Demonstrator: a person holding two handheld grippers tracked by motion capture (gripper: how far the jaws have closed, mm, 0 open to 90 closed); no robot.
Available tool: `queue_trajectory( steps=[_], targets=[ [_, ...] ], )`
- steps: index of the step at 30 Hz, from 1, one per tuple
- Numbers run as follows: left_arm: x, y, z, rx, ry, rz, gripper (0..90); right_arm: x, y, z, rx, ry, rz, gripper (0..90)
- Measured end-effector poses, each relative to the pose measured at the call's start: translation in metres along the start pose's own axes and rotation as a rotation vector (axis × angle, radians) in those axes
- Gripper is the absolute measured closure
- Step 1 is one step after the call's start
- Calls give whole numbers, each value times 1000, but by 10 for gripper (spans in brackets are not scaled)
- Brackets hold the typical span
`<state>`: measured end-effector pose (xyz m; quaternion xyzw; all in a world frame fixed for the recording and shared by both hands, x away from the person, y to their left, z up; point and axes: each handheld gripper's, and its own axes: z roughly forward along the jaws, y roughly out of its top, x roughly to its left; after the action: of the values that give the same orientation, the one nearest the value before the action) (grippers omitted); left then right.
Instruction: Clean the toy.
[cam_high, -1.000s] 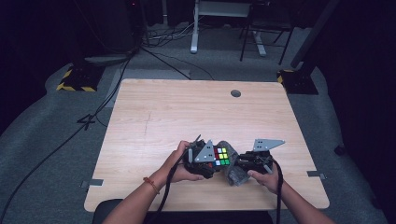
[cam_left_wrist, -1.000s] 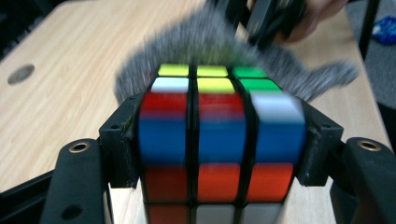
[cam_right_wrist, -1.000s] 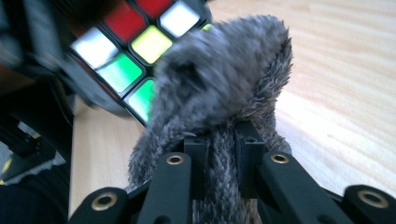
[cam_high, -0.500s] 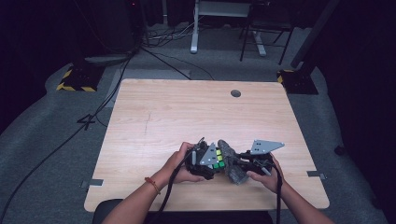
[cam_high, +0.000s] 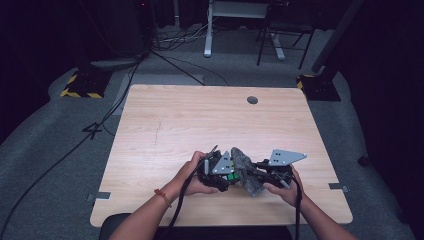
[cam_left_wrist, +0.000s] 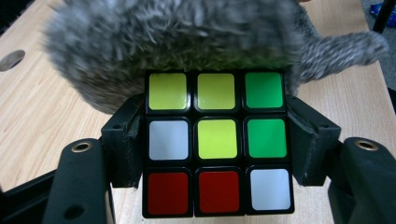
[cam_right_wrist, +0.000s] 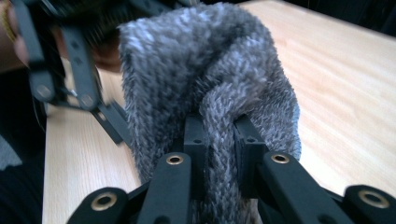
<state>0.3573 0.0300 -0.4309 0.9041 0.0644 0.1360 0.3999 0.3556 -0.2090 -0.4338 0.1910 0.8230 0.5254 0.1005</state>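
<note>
Up close — scrambled 3x3 cube (cam_left_wrist: 217, 144), clamped

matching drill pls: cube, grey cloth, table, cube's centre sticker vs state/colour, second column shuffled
Things:
1. puzzle cube
2. grey fuzzy cloth
3. wooden table
4. cube's centre sticker

Matches:
A. pinched in the right hand-held gripper
B. yellow-green
C. clamped in the left hand-held gripper
D. light wood, beneath both hands

Pairs: 1-C, 2-A, 3-D, 4-B

High view overhead; gripper views close, sharing cloth (cam_left_wrist: 187, 32).
</note>
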Motion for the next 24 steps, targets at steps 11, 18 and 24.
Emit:
queue_trajectory(
  steps=[11,18,24],
  targets=[
    [0,2,-7,-33,-4,6,333,-18,-25,16,185,-54,37,790],
    [-2,1,0,17,-20,16,333,-4,-8,3,67,-19,-7,789],
    [-3,1,-2,9,-17,22,333,0,-4,3,74,-33,-33,788]
  ],
)
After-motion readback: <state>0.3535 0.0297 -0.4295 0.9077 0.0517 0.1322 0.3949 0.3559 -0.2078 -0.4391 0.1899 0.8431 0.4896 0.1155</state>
